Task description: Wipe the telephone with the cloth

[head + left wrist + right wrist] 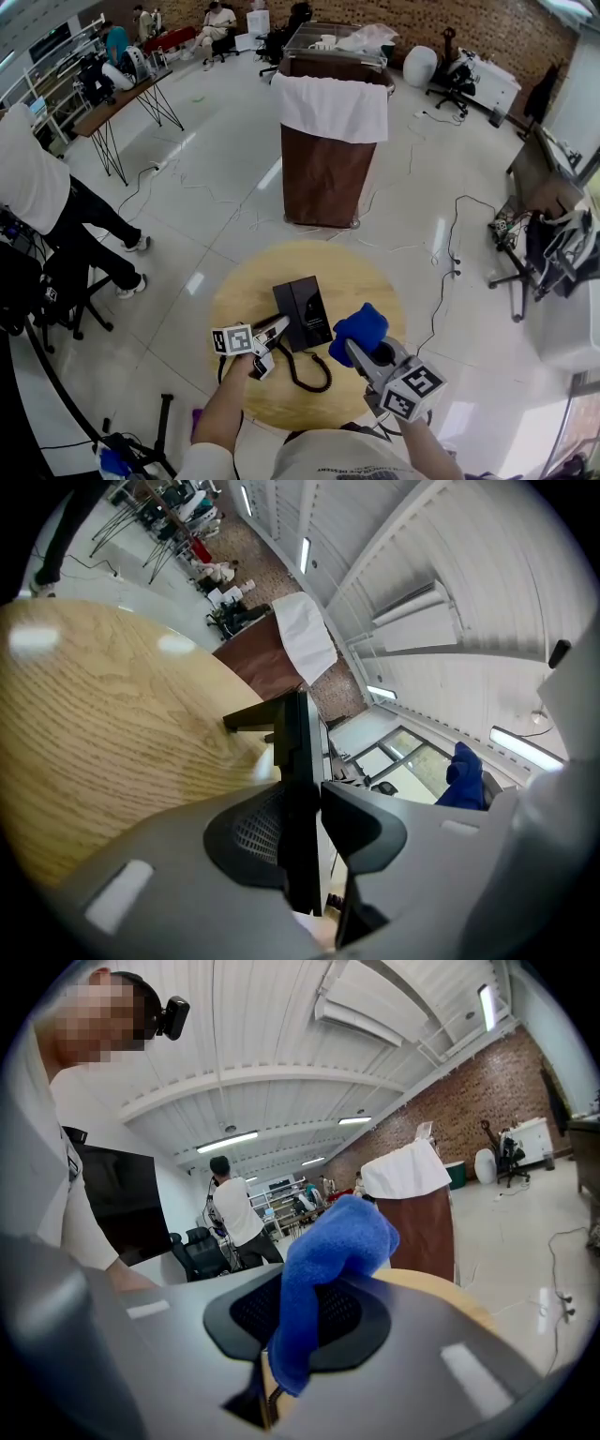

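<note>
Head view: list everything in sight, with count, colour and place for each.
table: one, light wood, round, bottom centre.
telephone: one, black, on the table.
cord: one, black, coiled, on the table in front of the telephone.
cloth: one, blue, over the table, right of the telephone.
cabinet: one, brown, on the floor behind the table.
sheet: one, white, draped over the cabinet's top.
bystander: one, white top, dark trousers, far left.
cables: several, dark, across the floor.
left gripper: one, grey, jaws apart around the telephone's edge.
right gripper: one, grey, jaws shut on the cloth.
</note>
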